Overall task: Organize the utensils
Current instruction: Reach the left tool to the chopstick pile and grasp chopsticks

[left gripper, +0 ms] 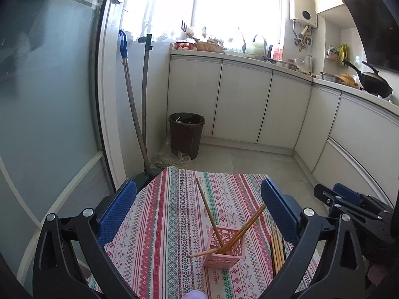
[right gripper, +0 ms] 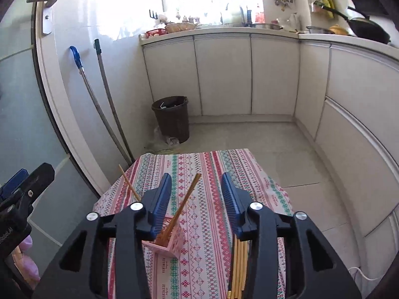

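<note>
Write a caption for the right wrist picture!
Open right hand-held gripper above the pink holder with chopsticks; more chopsticks lie alongside.

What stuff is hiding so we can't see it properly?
- Loose chopsticks: right wrist view, right claw covers their tops; the bottom edge cuts them off.
- Pink basket: right wrist view, a claw finger hides its left side.
- Bin contents: left wrist view, too small.

The left hand-held gripper [left gripper: 198, 204] is a black plastic frame with triangular cut-outs in its arms, round silver screw heads at the pivots, and two blue fingers [left gripper: 117, 211] with a fine ribbed texture on the pads. The right hand-held gripper [right gripper: 197, 200] is built the same: black linkages, silver screws, and blue ribbed pads [right gripper: 162, 200].
</note>
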Available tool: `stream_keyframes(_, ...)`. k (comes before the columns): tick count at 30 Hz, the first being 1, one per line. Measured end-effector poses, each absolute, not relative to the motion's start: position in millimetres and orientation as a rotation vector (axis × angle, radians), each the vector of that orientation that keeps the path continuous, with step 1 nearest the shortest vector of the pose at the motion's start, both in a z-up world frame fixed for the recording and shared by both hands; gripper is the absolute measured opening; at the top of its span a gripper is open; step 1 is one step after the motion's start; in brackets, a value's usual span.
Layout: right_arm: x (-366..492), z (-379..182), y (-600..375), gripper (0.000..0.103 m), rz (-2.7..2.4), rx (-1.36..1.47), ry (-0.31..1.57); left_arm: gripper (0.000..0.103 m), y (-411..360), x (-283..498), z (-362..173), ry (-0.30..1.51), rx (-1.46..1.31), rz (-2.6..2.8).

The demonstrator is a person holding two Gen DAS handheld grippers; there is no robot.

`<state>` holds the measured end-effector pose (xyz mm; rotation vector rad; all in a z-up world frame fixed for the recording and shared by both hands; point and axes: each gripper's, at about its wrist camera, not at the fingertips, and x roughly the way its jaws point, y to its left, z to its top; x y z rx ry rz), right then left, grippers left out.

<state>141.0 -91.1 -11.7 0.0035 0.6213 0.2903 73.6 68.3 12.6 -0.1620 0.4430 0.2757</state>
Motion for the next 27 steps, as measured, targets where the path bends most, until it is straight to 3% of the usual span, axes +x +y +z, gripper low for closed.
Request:
stream_keyframes(4, 133.5, -14.7, -111.9, 0.068, 0.208, -0.012, 0.608, 0.096, 50.7, 78.2, 8.8, 0.465, -0.106, 0.274)
stream_keyframes(9, 130.1, -19.7, -168.3, 0.096, 0.045, 0.098, 0.587, 0.096, 23.8, 81.6, 4.4, 0.488, -0.051, 0.247)
stream_keyframes(17, 158.5, -55.6, -271.6, 0.096, -0.041, 0.405, 0.757, 0.096, -49.6, 114.7, -31.3, 0.702, 0.056, -0.017)
stream_keyframes(27, 188.7, -126.2, -330.1, 0.096, 0.039, 0.773, 0.953, 0.096, -123.9, 215.7, -151.2, 1.201, 0.059, -0.264)
